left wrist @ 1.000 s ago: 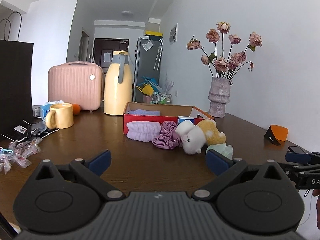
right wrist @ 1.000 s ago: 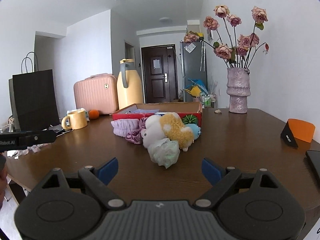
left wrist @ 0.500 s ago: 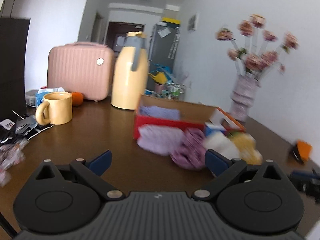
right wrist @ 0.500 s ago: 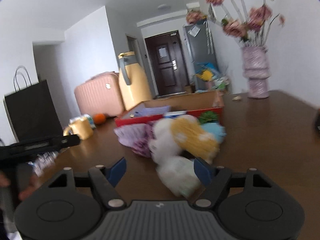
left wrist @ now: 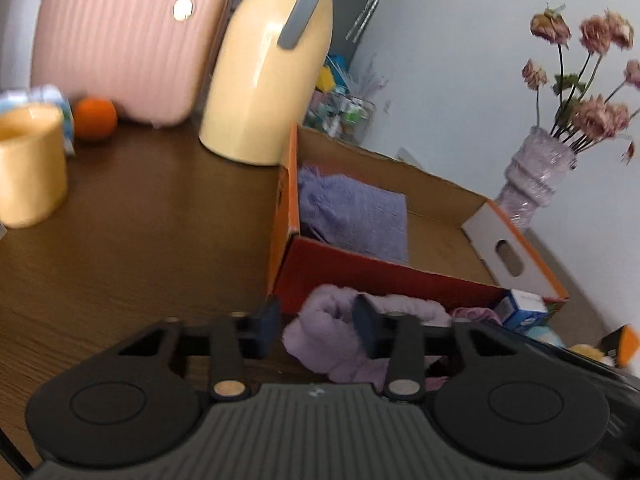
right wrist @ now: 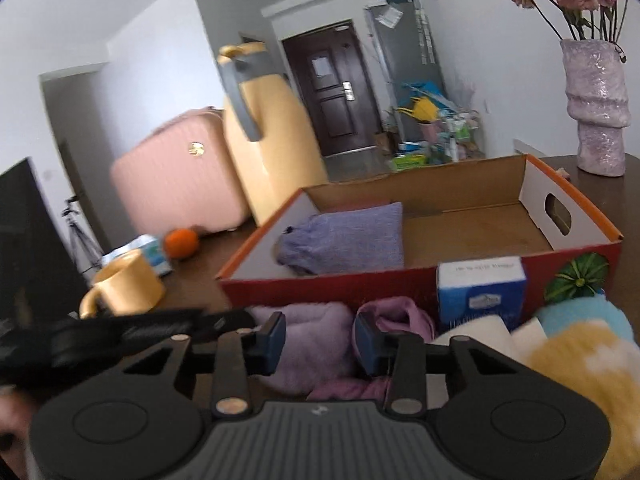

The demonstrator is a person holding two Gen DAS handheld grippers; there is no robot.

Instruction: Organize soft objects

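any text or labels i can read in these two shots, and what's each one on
No text here is sharp enough to quote.
Blue and white carton: a printed line on its top flap and a logo on its front, both too blurred to read.
Papers on the fridge: too small to read.
Small mark on the right gripper housing: a logo, not readable words.

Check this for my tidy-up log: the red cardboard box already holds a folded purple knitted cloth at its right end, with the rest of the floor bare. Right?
Nearly. The folded purple knitted cloth lies at the left end of the red cardboard box, not the right; the right wrist view shows it. The rest of the floor is bare.
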